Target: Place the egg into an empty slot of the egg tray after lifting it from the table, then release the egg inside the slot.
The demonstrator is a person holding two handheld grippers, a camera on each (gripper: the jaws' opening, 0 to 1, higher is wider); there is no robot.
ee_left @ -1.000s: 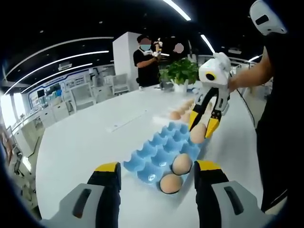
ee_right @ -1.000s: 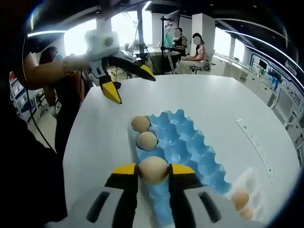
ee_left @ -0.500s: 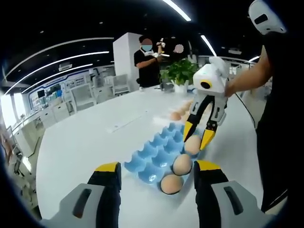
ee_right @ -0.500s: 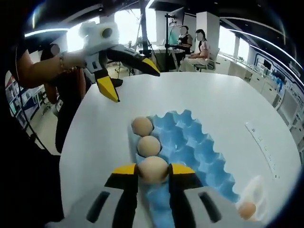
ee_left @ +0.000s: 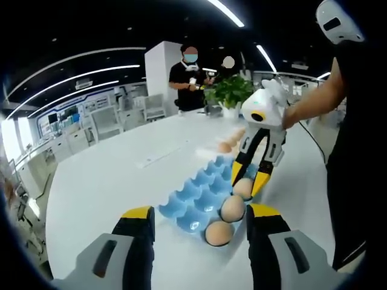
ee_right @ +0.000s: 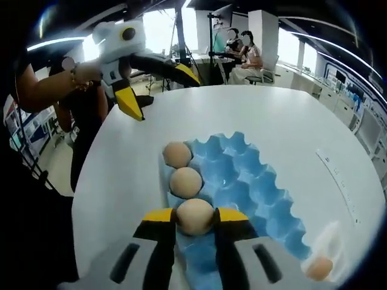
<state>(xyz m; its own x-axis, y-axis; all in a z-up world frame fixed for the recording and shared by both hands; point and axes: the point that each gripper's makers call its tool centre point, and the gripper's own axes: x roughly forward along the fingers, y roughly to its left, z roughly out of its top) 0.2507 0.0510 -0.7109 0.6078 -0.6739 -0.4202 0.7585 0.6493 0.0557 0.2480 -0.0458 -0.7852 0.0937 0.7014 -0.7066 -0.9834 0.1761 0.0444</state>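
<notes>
On the left of the white table [ee_left: 109, 181], the left gripper [ee_left: 196, 220] hangs with its jaws spread wide and nothing between them, holding much the same place as a second ago. Just ahead of it lies the blue egg tray [ee_left: 205, 190], with two eggs already seated in its near row: one [ee_left: 218, 232] closest, the next [ee_left: 232, 208] beside it. Further right, the right gripper [ee_left: 246, 179] has come down over the past second from above the tray to the slot next in that row, and its jaws are closed around the egg [ee_left: 243, 188]. In the right gripper view the egg [ee_right: 195, 216] sits between the yellow tips, directly over the tray [ee_right: 254, 187] and in line with the two seated eggs. It looks low enough to be in or nearly in the empty slot, so opening the jaws seems the step left. Spare eggs [ee_left: 225, 146] wait on the table beyond the tray.
</notes>
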